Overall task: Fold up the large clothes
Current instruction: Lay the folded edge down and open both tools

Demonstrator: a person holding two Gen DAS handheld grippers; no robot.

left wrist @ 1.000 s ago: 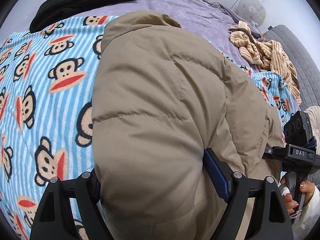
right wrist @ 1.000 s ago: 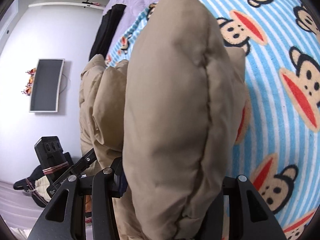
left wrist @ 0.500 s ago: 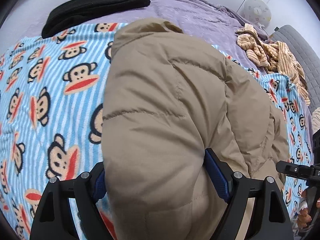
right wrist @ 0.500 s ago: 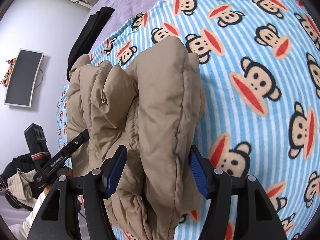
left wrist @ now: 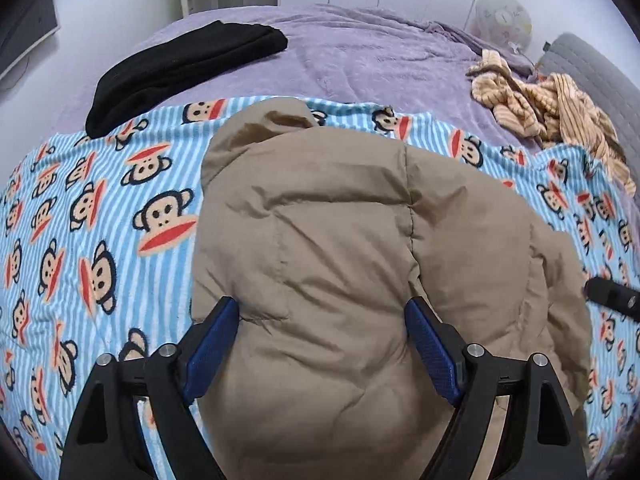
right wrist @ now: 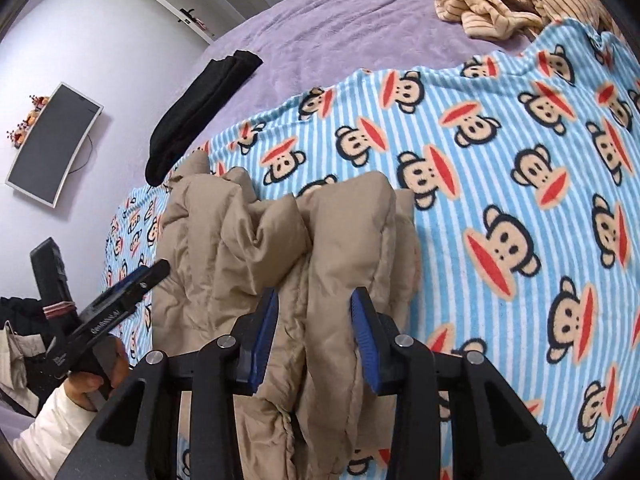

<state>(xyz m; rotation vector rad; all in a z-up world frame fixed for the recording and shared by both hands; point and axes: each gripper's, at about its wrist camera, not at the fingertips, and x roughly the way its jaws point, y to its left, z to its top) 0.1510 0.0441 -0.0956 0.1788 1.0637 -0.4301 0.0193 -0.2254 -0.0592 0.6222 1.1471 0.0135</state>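
Jacket [left wrist: 340,260] lies bunched on the blanket [left wrist: 100,220]. Left gripper [left wrist: 320,344] straddles it wide, contact unclear; right gripper [right wrist: 314,336] pinches a padded edge. Soft, bulky, probably light and springy; grip at seams.

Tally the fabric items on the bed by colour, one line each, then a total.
Tan puffer jacket, held in both tongs: 1
Black folded garment: 1
Cream striped garment, crumpled: 1
Blue striped monkey blanket: 1
Purple bedspread: 1
Total: 5
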